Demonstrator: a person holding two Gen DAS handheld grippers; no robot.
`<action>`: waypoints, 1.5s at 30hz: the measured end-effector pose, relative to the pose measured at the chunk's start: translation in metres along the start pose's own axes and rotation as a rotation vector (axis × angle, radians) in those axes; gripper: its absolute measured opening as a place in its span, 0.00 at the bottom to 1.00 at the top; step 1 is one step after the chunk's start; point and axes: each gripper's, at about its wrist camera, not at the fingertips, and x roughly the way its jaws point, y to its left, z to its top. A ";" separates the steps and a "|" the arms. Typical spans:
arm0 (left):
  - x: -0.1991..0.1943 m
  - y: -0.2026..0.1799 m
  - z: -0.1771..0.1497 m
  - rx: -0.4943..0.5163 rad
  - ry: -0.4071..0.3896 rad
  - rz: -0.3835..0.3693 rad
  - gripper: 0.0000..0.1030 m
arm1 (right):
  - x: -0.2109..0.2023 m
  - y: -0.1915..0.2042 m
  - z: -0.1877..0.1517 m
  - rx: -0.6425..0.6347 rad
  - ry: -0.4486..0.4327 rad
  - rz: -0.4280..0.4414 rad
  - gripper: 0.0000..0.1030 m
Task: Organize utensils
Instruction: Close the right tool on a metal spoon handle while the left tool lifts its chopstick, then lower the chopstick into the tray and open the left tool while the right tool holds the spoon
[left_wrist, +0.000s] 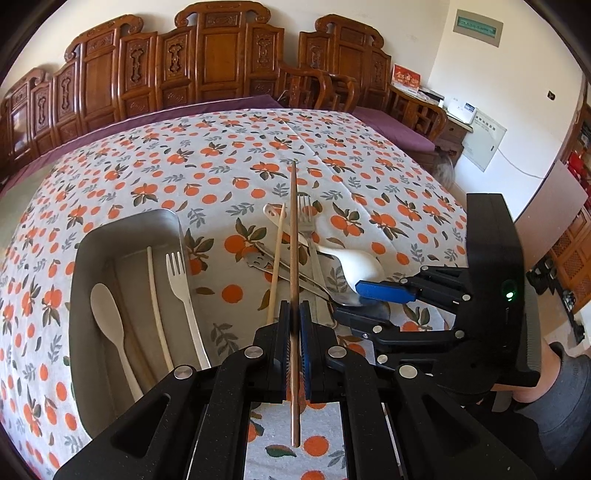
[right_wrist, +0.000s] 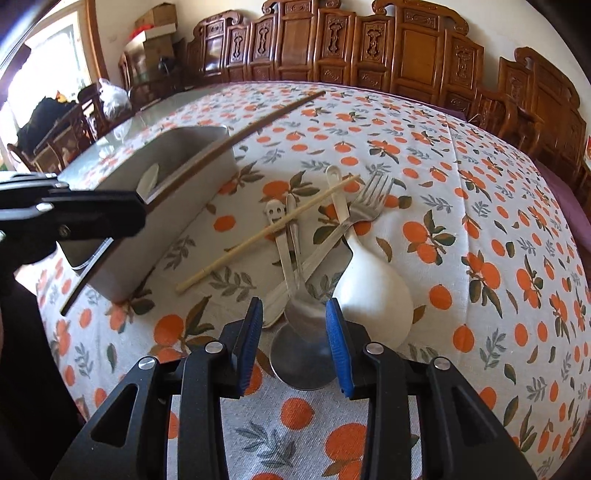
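Observation:
My left gripper is shut on a long brown chopstick, held in the air beside the grey metal tray. From the right wrist view that chopstick slants over the tray, gripped by the left gripper. My right gripper stands open low over the utensil pile, with the bowl of a metal spoon lying between its blue fingers. Beside it lie a white ceramic spoon, a metal fork and a pale chopstick. The right gripper also shows in the left wrist view.
Inside the tray lie a white spoon, a pale chopstick and a fork. An orange-print cloth covers the table. Carved wooden chairs line the far side. A person's leg is at the right.

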 end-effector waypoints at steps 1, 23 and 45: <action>0.000 0.001 0.000 0.000 0.000 0.001 0.04 | 0.002 0.000 0.000 -0.005 0.006 -0.004 0.37; -0.005 0.008 -0.001 -0.013 -0.007 0.010 0.04 | -0.004 -0.011 0.004 0.055 -0.015 0.037 0.02; -0.025 0.071 -0.004 -0.110 -0.031 0.095 0.04 | -0.030 0.001 0.012 0.048 -0.114 0.048 0.02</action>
